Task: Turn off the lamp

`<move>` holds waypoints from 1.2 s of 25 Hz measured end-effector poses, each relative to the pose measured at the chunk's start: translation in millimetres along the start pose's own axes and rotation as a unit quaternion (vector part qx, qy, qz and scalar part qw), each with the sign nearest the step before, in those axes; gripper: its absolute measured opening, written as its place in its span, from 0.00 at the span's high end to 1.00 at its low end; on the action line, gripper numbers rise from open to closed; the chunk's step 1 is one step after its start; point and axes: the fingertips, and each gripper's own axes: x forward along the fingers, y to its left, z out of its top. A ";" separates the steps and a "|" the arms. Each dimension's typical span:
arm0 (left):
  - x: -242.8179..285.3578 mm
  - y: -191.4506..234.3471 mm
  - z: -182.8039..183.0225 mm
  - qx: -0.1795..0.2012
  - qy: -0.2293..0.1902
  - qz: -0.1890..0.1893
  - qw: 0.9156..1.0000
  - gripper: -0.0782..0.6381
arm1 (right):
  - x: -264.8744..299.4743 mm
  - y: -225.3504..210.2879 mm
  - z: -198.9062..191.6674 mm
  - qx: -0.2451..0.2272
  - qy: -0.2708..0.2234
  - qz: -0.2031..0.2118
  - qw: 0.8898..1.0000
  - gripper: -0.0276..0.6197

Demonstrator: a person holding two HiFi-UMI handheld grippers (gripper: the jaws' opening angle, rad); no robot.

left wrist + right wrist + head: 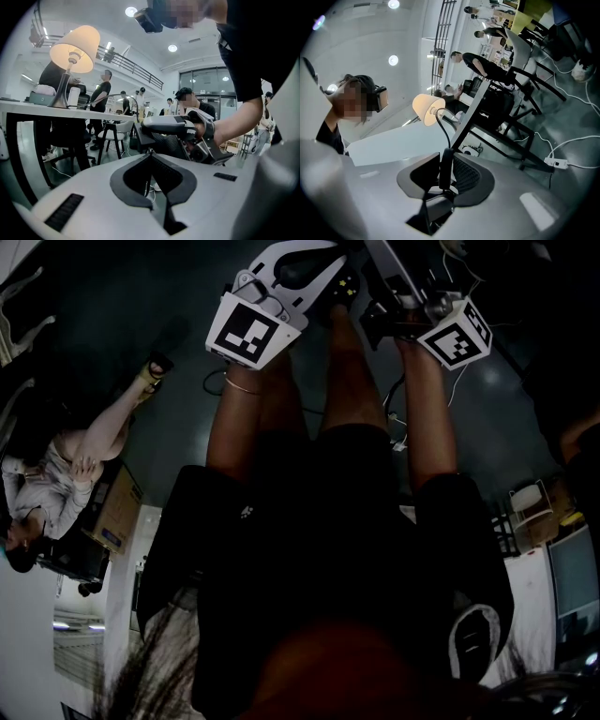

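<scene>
Right gripper view
- Right tool (445, 159): jaws closed in on the black in-line switch (446, 171), which stands upright with a pad touching it on each side.
- Cord (443, 126): black, curves from the switch up toward the lamp.
- Lamp (426, 108): cream shade, glowing, so it is lit. It stands on the table (480, 101), well beyond the tool.

Left gripper view
- Left tool (150, 157): pad tips drawn together, with a thin run of the cord nipped at the tips and a narrow gap behind them.
- Lamp: at upper left, lit, upright on the white table top, well apart from both tools.
- Right tool: just ahead of the left tool's tips, carried in a hand (211, 133).

Head view
- Scene: dark.
- Tools: side by side at the top of the frame, each with its marker cube facing up, on outstretched forearms.
- Bystander (56, 474): seated at the left edge.
</scene>
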 end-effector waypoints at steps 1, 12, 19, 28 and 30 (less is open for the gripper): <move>0.2 0.0 -0.3 0.000 0.001 0.000 1.000 0.87 | -0.1 -0.5 0.0 0.001 -0.001 -0.001 1.000 0.82; 2.6 1.3 -4.8 0.003 0.011 -0.004 1.000 0.87 | -2.9 -4.2 -0.6 0.013 -0.007 -0.007 1.000 0.86; 5.8 2.3 -11.3 -0.001 0.018 -0.001 1.000 0.87 | -4.4 -8.0 -2.0 0.004 -0.003 -0.019 1.000 0.86; 9.1 3.8 -22.8 -0.016 0.028 0.036 0.999 0.87 | -9.5 -12.1 -7.6 -0.028 0.018 -0.042 0.999 0.86; 8.0 5.9 -26.8 -0.015 0.033 0.041 0.998 0.87 | -8.8 -13.8 -10.4 -0.034 0.023 -0.045 0.998 0.86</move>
